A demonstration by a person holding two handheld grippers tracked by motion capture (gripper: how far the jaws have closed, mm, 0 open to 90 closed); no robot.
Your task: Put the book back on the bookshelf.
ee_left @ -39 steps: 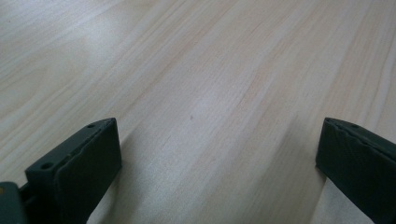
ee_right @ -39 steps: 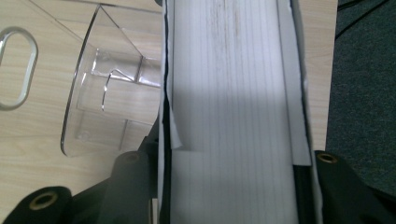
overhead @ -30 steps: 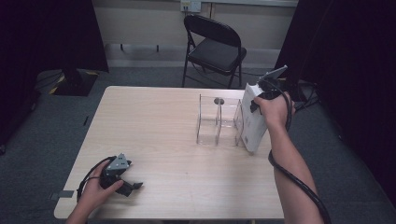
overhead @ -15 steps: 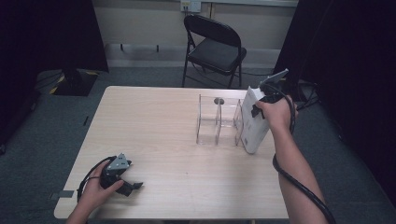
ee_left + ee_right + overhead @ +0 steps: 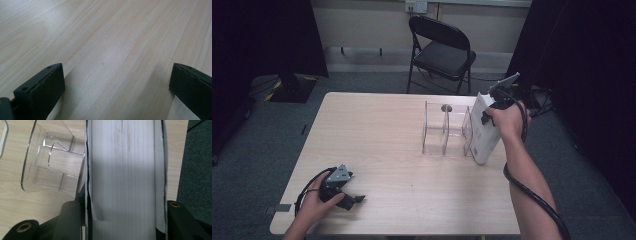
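A tall white book [image 5: 484, 135] stands on its bottom edge at the right end of a clear plastic rack [image 5: 446, 131], leaning slightly. My right gripper [image 5: 488, 115] grips its upper part from the right. In the right gripper view the book's pale fore-edge [image 5: 125, 170] runs between the two black fingers [image 5: 71, 218], whose pads press on its covers; the jaws have just been closing on it. The rack's clear wall [image 5: 50, 162] lies to its left. My left gripper [image 5: 354, 200] rests on the table near the front left corner, open, with bare wood between its jaws [image 5: 117, 87].
The light wooden table [image 5: 377, 130] has its right edge close beside the book. A black folding chair [image 5: 442, 45] stands beyond the far edge. Dark carpet [image 5: 197, 170] lies past the table's right side.
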